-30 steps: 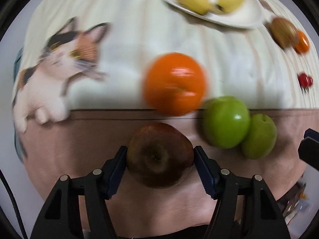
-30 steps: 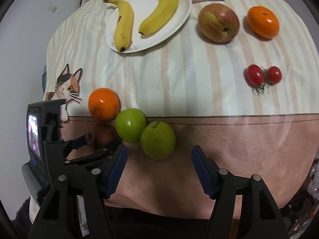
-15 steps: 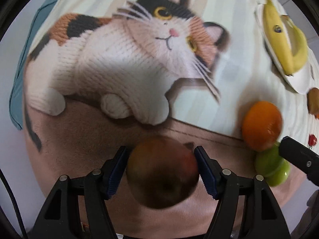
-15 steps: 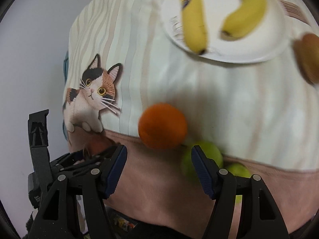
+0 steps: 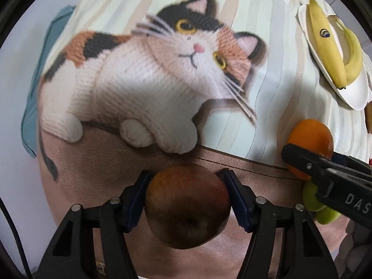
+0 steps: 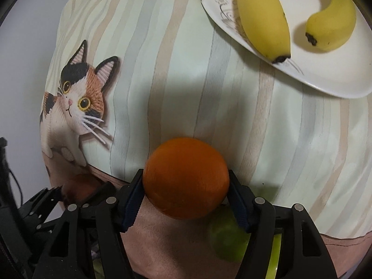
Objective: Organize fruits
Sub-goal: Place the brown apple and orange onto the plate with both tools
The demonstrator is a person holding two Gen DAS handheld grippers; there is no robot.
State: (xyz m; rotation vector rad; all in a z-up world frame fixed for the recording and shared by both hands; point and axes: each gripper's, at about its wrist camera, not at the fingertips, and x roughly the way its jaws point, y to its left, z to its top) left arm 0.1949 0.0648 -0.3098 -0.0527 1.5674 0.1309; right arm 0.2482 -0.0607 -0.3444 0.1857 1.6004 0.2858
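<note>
Between our left gripper's (image 5: 188, 190) jaws sits a dark red apple (image 5: 187, 207), blue pads pressing both its sides; the jaws are closing on it, about half open. Left wrist view: the apple hangs over the brown band along the near edge of the striped cloth (image 5: 274, 97) on the bench. A knitted cat print (image 5: 144, 86) fills the cloth's middle. At the right edge of the cloth we see the orange (image 5: 310, 137) with the right gripper's black finger across it, green apples (image 5: 318, 207) just beneath. A white plate (image 5: 355, 93) with two bananas (image 5: 327, 46) sits at the far right corner.

Right wrist view: our right gripper (image 6: 186, 188) has the orange (image 6: 186, 176) between its jaws, pads touching both sides, about half open. It sits where stripes meet the brown band. A green apple (image 6: 229, 239) lies just behind the orange, toward the near edge. Plate (image 6: 337, 74) with bananas (image 6: 262, 16) lies at the far right. The left gripper with the red apple (image 6: 78, 186) shows at the lower left, near the cat print (image 6: 76, 107).
</note>
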